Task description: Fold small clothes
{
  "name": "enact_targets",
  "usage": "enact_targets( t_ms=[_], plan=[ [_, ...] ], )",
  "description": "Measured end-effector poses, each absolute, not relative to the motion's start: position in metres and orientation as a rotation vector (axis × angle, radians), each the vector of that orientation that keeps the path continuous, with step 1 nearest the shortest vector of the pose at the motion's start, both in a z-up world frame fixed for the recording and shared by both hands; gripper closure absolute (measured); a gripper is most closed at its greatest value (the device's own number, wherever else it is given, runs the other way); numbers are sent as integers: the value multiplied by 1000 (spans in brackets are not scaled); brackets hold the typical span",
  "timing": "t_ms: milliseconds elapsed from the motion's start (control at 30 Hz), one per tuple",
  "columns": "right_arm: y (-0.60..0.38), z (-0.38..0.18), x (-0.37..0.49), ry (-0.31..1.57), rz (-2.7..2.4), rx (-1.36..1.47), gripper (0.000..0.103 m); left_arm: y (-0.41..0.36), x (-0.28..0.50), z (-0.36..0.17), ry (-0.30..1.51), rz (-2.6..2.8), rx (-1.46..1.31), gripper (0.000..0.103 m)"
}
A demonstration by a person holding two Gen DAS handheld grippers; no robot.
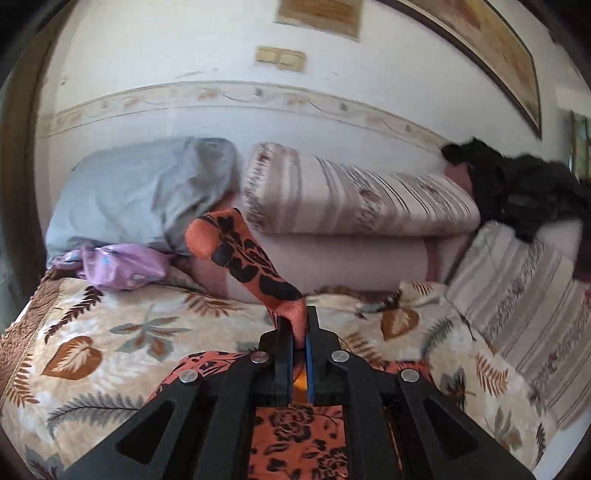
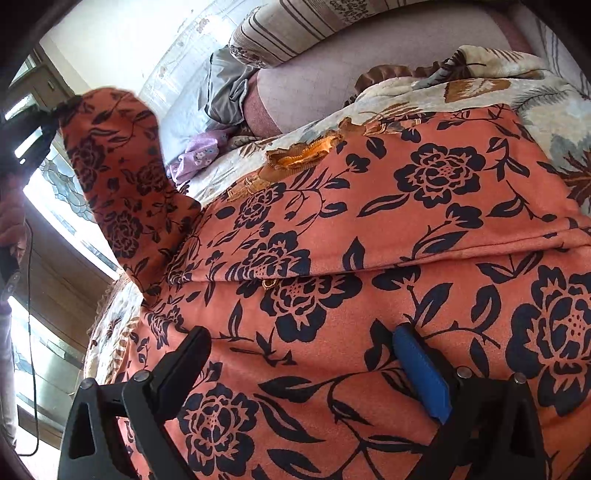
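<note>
1. I read no writing or brand anywhere; the framed plaque [image 1: 319, 14] high on the wall is too blurred to make out.
2. My left fingers [image 1: 297, 325] are pressed together, pinching a fold of the orange garment [image 2: 388, 229] with its black flower print. From the pinch a strip of it rises up and to the left in the left wrist view, ending in a rounded tip in front of the grey pillow [image 1: 140, 188].
3. In the right wrist view that same raised part stands as a tall flap at the left, and my left gripper shows only as a dark shape at its top corner.
4. The rest of the garment lies flat on the bed's leaf-print blanket [image 1: 110, 332], its long axis running roughly left to right, with a folded edge crossing the middle.
5. My right fingers [image 2: 306, 354] are spread wide, hovering low over the near part of the garment; the blue pad shows on the right finger. I may be brushing the cloth, but I cannot tell.
6. The garment's near edge is cut off by both frames. A purple cloth [image 1: 118, 266] lies by the pillow, and a black heap [image 1: 524, 192] sits on the striped cushion [image 1: 351, 195].
</note>
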State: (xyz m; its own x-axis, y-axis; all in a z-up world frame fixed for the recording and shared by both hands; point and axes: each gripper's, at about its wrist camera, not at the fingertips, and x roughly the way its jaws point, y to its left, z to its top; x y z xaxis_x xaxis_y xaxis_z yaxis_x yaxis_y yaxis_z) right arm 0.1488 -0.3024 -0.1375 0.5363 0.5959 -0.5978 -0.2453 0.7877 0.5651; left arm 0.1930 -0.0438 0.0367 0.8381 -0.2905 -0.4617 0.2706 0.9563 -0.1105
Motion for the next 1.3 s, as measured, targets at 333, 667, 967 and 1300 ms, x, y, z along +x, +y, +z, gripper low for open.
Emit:
enact_targets(
  t_ms=[333,667,967,1300],
  plan=[
    [-336,-125,142,881,563,647,3,-88,197,-109,974,-294,16,47],
    [-389,-99,194,926,401,896,3,62,165,-94,816,-6,-156,26],
    [-382,-126,227,1159,198,815,69,117,150,-133,836,39,-307,26],
    [-334,32,222,803,190,198,96,130,147,-126,786,33,-324,26]
  ],
)
